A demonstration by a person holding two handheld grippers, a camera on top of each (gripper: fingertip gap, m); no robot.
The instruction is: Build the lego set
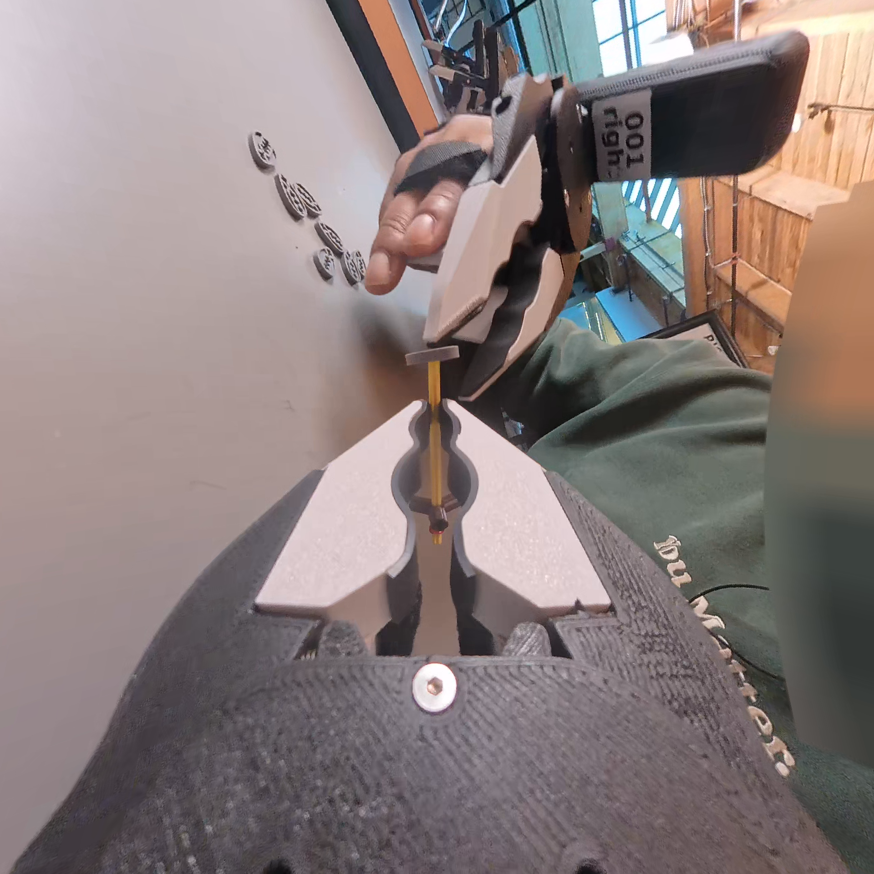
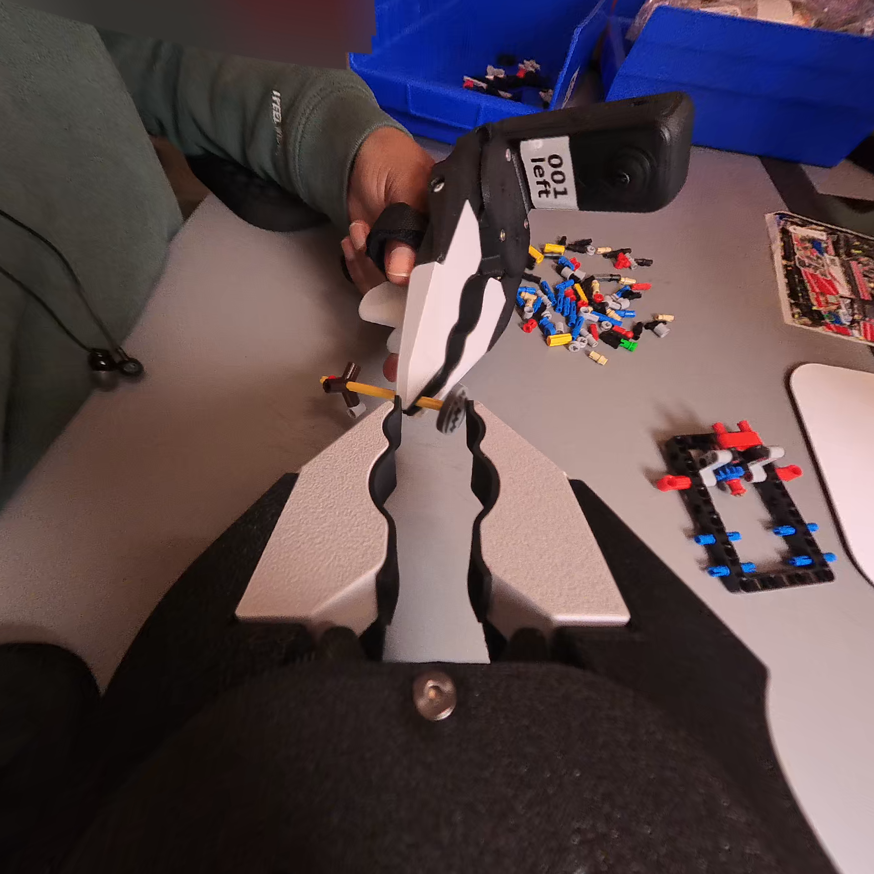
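My left gripper [image 1: 434,409] is shut on a thin yellow axle [image 1: 435,454] and holds it above the grey table [image 2: 227,321]. A dark cross connector [image 1: 432,508] sits on the axle's near end; in the right wrist view it [image 2: 343,385] sticks out to the left. A grey disc [image 1: 432,355] sits at the axle's far end. My right gripper [image 2: 432,409] is open, with its jaws on either side of the disc [image 2: 451,409] and the axle [image 2: 378,391]. The disc lies close to the right finger [image 2: 473,425]. In that view the left gripper [image 2: 416,402] comes down from above.
Several more grey discs [image 1: 302,198] lie on the table. A pile of small coloured pins [image 2: 586,298], a black frame with red and blue parts [image 2: 742,506], an instruction booklet [image 2: 823,279] and a white object [image 2: 837,425] lie to the right. Blue bins [image 2: 738,80] stand behind. Less than 4 cm separates the two grippers' tips.
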